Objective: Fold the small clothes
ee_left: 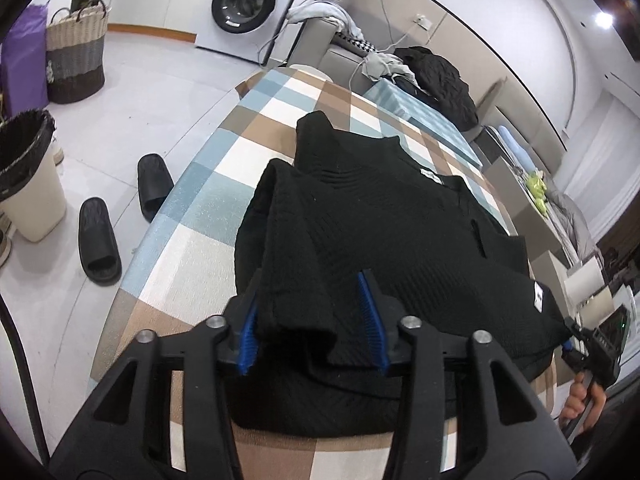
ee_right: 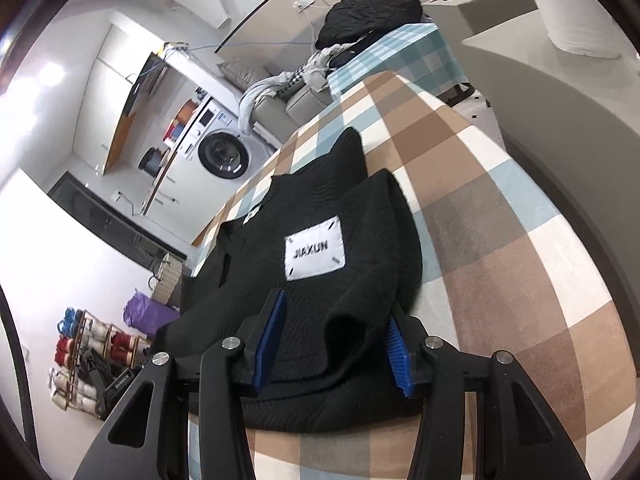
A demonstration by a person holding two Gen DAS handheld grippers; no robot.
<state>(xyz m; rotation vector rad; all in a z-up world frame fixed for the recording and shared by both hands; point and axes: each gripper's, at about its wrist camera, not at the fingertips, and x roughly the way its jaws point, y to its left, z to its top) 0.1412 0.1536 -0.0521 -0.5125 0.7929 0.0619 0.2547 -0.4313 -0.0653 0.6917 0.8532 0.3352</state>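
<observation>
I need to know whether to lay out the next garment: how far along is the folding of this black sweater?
Partly done. Both sleeves of the black sweater already lie folded in over its body on the checked cloth. The left gripper and right gripper each straddle a bottom corner, fingers apart. The hem-to-collar fold remains.

left gripper (ee_left: 312, 320) – black arms | blue ribbed fingers (ee_left: 370, 316) | silver screws

Each camera sits on its own gripper and looks forward and down along the two fingers, very near the black knit sweater (ee_left: 384, 216) on the checked tablecloth (ee_left: 192, 216). Both views share this sweater (ee_right: 320, 248), the cloth (ee_right: 500, 240) and the washing machine (ee_left: 250, 4) toward 12 o'clock (ee_right: 220, 152).
</observation>
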